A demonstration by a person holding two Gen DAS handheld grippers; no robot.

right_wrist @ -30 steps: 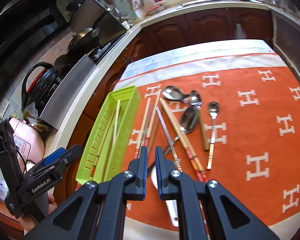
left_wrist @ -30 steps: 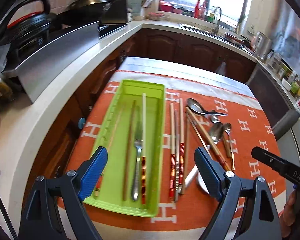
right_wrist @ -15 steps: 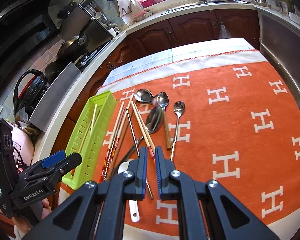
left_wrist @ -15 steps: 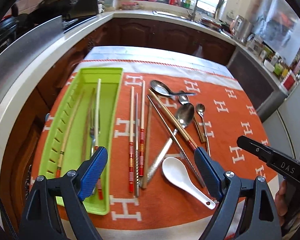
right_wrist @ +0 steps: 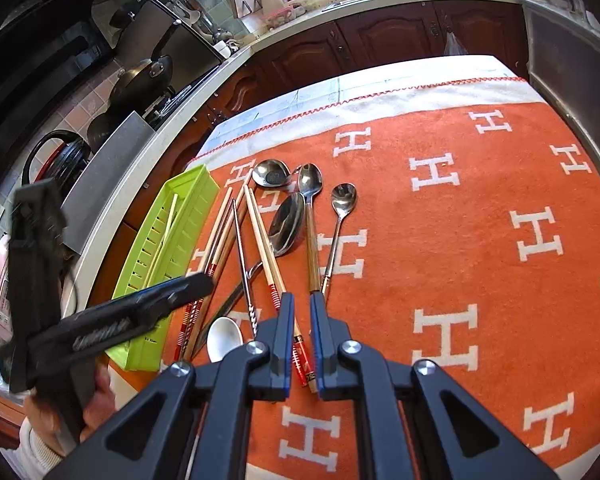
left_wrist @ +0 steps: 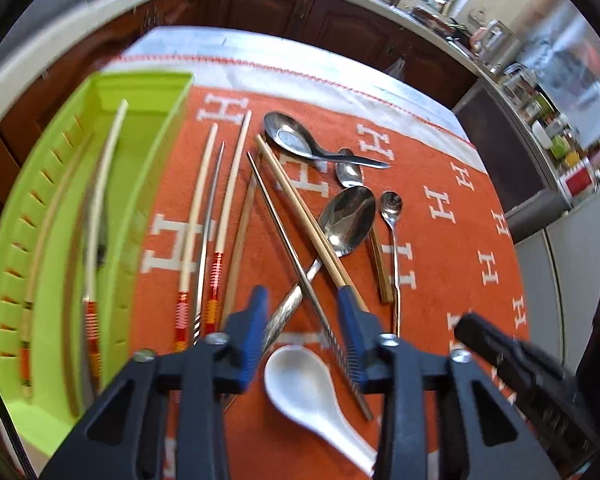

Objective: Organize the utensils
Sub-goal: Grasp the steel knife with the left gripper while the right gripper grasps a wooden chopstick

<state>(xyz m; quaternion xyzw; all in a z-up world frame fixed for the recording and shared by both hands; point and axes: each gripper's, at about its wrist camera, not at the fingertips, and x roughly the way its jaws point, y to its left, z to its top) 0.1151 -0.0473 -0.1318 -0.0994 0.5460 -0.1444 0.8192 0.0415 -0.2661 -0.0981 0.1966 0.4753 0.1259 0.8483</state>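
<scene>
Hovering low over the loose utensils, the left hand-held gripper (left_wrist: pixel 302 320) has its blue pads partly apart with nothing between them; under the gap lie a crossed metal chopstick (left_wrist: pixel 300 276) and the handle of a large steel spoon (left_wrist: pixel 346 222), and a white ceramic spoon (left_wrist: pixel 312 394) sits just in front of its frame. The right hand-held gripper (right_wrist: pixel 301 322) has its pads nearly together, leaving only a narrow slit, and grips nothing; a red-banded pair of wooden chopsticks (right_wrist: pixel 266 252) runs under that slit.

The green tray (right_wrist: pixel 176 232) stands at the left edge of the orange cloth (right_wrist: pixel 480 240) and holds a pale chopstick (left_wrist: pixel 106 184) and other long pieces too blurred to name. Beside it on the cloth lie more red-banded chopsticks (left_wrist: pixel 198 216), then a short deep metal spoon (left_wrist: pixel 290 136), a wood-handled spoon (right_wrist: pixel 310 216) and a small teaspoon (right_wrist: pixel 340 216).

The cloth is patterned all over with white letters "H". Pale lettering on the left gripper's arm, seen from the right wrist view, is smeared and unreadable.
</scene>
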